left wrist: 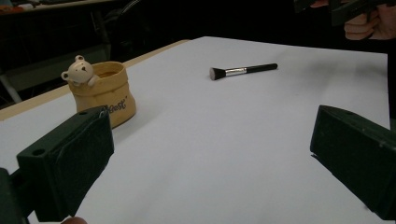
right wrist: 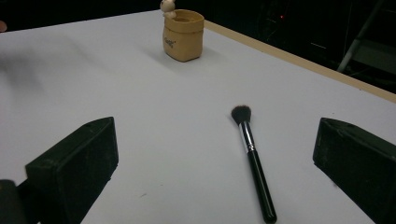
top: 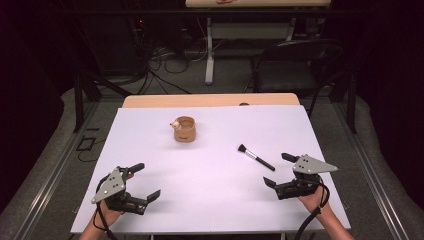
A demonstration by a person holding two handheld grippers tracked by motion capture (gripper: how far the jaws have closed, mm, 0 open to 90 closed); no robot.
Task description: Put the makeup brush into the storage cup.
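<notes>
Both tongs rest low near the front edge of the white worktop (top: 210,200), each in a hand, and both stand released with their jaws spread wide and nothing between them. The makeup brush (top: 256,157) lies flat on the worktop's right half, just ahead and slightly inward of the right tongs (top: 279,171); the left tongs (top: 146,181) sit well apart from it across the sheet. The brush's long axis runs diagonally: dark bristle head toward the far centre, black handle end pointing back toward the right tongs. In the right gripper view the brush (right wrist: 252,158) lies almost along the line of sight, between the two spread jaws, handle tip nearest and bristles farthest. Judgement: the right tongs are far better placed for a pick, and the jaws would close across the handle with little turning of the wrist. The likely destination is the tan pouch-shaped holder (top: 184,129), upright at the far centre and well apart from the brush, with a small bear figure (left wrist: 78,71) at its rim. Dark script is printed on the holder's front (left wrist: 116,103); it is too small and blurred to read. No other labels seen.
</notes>
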